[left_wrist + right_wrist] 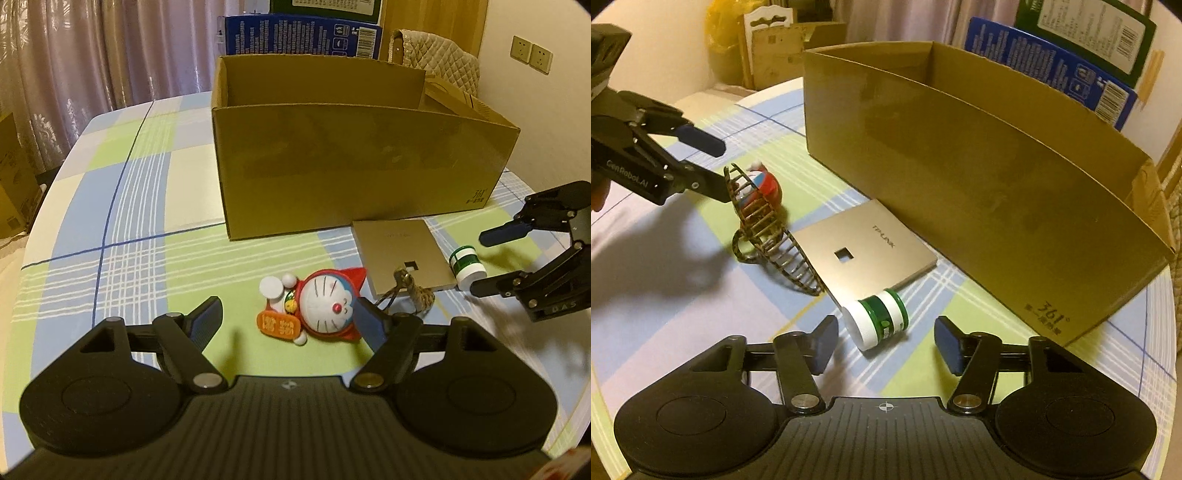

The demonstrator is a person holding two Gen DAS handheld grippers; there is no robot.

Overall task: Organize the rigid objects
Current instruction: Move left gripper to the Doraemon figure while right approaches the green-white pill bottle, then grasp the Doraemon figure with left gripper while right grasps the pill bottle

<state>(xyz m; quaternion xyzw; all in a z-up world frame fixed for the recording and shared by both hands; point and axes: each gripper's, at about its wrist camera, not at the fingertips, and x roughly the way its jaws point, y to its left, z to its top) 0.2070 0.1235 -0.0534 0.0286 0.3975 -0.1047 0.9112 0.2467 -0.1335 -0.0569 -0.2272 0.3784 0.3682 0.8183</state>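
A red, white and blue cat figurine (317, 310) lies on the checked cloth between the fingers of my left gripper (288, 325). That gripper is open, and its right finger overlaps the figurine's edge. A small green-and-white jar (879, 321) lies on its side between the fingers of my right gripper (886, 343), which is open, with gaps at both pads. A flat gold wall panel (864, 251) lies just beyond the jar, with a curved wire ladder piece (764, 221) at its left edge. In the left wrist view, the right gripper (487, 262) straddles the jar (466, 266).
An open cardboard box (362, 166) stands behind the objects, and its inside is mostly hidden. Blue and green cartons (303, 37) stand behind the box. The left gripper (716, 168) reaches in from the left by the figurine (768, 188). The table edge curves away on the left.
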